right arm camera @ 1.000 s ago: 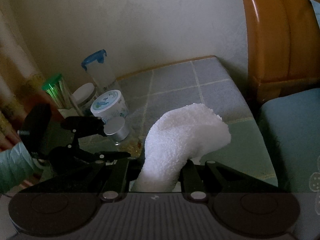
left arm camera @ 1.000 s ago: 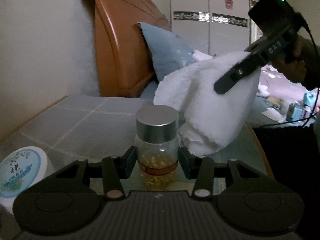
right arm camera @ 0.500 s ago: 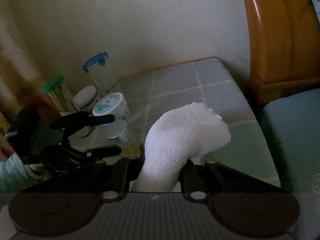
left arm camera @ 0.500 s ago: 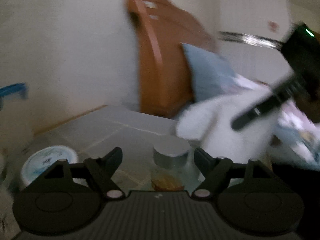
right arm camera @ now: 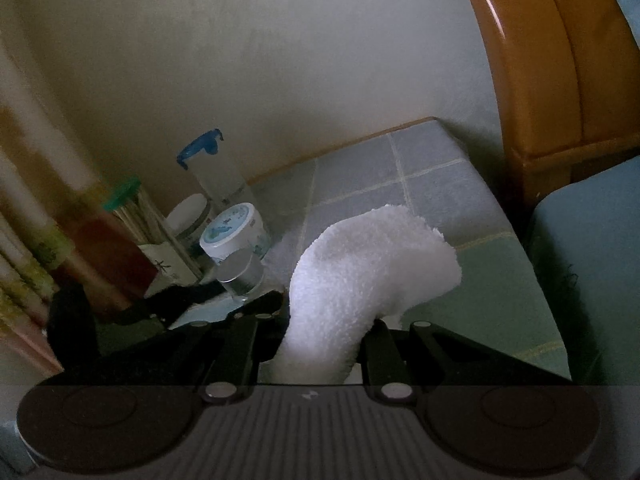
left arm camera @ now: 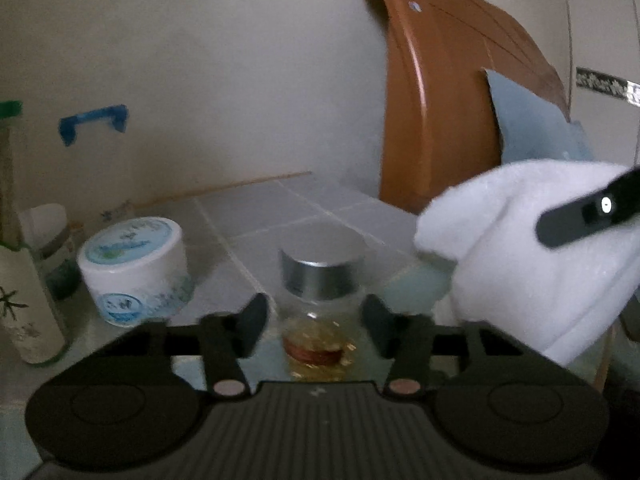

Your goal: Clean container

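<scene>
White towel [right arm camera: 360, 264] clamped — right gripper [right arm camera: 320, 336]

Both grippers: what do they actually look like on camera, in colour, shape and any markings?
The left gripper is matte black: a ribbed body, two round housings either side, angular linkage arms with pale round pins, and stubby dark fingers. The right gripper is built the same. Seen from the left wrist camera, one of its fingers is a flat black bar with a small white dot.

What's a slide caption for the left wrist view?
Left gripper closed on a silver-lidded glass jar, white cloth held just to its right.
</scene>
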A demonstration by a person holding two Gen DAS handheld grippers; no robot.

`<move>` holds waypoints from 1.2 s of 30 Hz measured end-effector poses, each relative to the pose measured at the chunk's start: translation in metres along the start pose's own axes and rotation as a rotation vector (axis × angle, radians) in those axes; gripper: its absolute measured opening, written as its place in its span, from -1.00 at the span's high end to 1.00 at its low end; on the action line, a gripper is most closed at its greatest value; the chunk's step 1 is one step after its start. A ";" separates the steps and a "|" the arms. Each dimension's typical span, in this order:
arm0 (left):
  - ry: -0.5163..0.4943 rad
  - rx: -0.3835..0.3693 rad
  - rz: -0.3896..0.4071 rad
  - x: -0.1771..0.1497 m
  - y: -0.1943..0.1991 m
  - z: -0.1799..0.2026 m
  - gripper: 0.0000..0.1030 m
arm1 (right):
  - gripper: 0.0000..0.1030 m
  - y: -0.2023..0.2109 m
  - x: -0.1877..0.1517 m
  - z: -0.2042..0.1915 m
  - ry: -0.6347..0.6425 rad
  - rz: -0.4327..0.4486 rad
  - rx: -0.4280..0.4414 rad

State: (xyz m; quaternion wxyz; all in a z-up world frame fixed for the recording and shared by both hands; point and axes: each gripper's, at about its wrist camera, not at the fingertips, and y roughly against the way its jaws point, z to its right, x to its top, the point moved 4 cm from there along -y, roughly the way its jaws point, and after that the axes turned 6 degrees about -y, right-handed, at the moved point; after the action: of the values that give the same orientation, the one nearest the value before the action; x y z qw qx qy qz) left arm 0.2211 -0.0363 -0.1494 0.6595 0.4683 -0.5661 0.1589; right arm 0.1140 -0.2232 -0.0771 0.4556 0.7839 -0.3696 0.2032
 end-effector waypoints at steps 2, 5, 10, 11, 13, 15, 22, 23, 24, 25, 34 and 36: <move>-0.001 -0.003 0.002 0.000 0.001 0.000 0.13 | 0.69 0.002 -0.002 0.002 -0.005 0.002 0.003; 0.001 -0.027 0.002 0.001 0.001 -0.003 0.13 | 0.69 0.003 -0.003 0.003 -0.009 0.002 0.002; -0.050 -0.109 0.013 -0.001 0.002 -0.011 0.13 | 0.69 0.001 -0.003 0.000 -0.001 -0.007 -0.006; -0.058 -0.128 0.015 0.000 0.002 -0.013 0.13 | 0.69 0.000 -0.003 -0.001 0.003 -0.011 -0.008; -0.078 -0.169 0.018 0.000 0.001 -0.017 0.13 | 0.69 -0.001 -0.003 -0.003 0.011 -0.018 -0.014; -0.102 -0.214 0.021 0.001 0.001 -0.021 0.13 | 0.69 -0.002 -0.003 -0.005 0.020 -0.025 -0.022; -0.180 -0.354 0.025 0.004 -0.002 -0.032 0.13 | 0.69 -0.007 -0.003 -0.016 0.051 -0.045 -0.050; -0.185 -0.363 0.026 0.004 -0.002 -0.033 0.12 | 0.69 -0.008 -0.003 -0.017 0.052 -0.046 -0.052; -0.188 -0.365 0.027 0.004 -0.002 -0.033 0.12 | 0.69 -0.008 -0.003 -0.019 0.054 -0.047 -0.053; -0.183 -0.366 0.027 0.004 -0.002 -0.033 0.12 | 0.69 -0.009 -0.002 -0.020 0.056 -0.047 -0.054; -0.147 -0.339 0.062 0.000 0.012 -0.037 -0.34 | 0.69 -0.008 -0.001 -0.023 0.070 -0.050 -0.052; -0.159 -0.305 0.086 -0.003 0.016 -0.038 -0.36 | 0.69 -0.007 -0.002 -0.022 0.064 -0.048 -0.047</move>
State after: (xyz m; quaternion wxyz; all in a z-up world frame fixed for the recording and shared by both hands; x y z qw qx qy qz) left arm 0.2308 0.0027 -0.1417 0.6686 0.3493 -0.6536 0.0615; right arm 0.1187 -0.2010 -0.0713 0.4903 0.7746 -0.3407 0.2085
